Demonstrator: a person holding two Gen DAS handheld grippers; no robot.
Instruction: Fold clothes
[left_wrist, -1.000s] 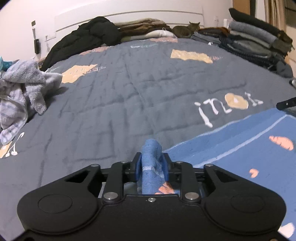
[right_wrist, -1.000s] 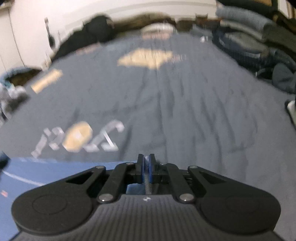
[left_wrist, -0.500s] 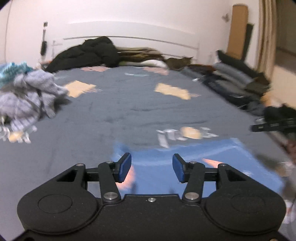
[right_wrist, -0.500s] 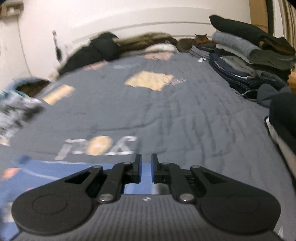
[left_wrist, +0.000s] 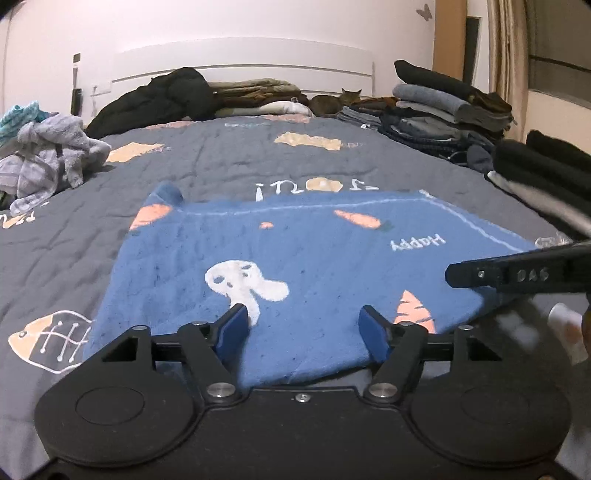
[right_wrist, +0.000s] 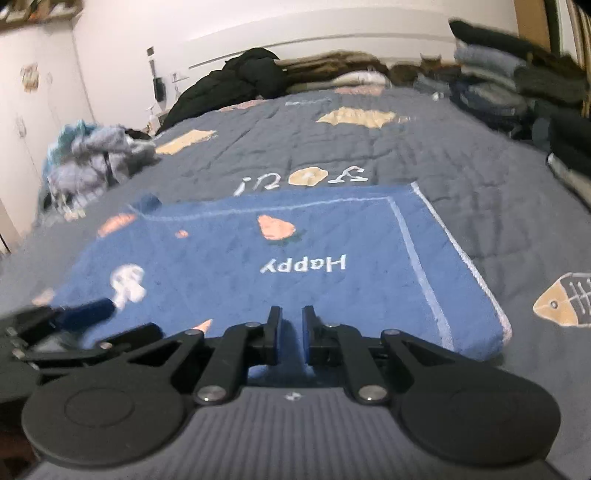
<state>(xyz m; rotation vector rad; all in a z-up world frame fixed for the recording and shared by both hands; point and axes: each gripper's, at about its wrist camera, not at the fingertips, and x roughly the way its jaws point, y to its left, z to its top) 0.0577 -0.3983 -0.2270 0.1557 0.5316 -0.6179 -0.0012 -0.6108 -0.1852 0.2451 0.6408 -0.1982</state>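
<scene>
Blue carrot-print towel (left_wrist: 295, 258) flat on grey quilt (left_wrist: 221, 162). Left gripper (left_wrist: 302, 328) spread wide over towel's near edge; right gripper (right_wrist: 291, 332) slightly parted, empty.

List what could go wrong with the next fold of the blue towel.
1. The blue towel's far-left corner is curled up; folding now may trap a lump.
2. Both grippers, left and right, are open and sit close together, so they may collide when regrasping.
3. The towel's near edge looks uneven, so the halves may misalign.

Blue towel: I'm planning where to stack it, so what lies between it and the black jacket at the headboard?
Only bare grey bedspread between towel and jacket, per the left wrist view.
</scene>
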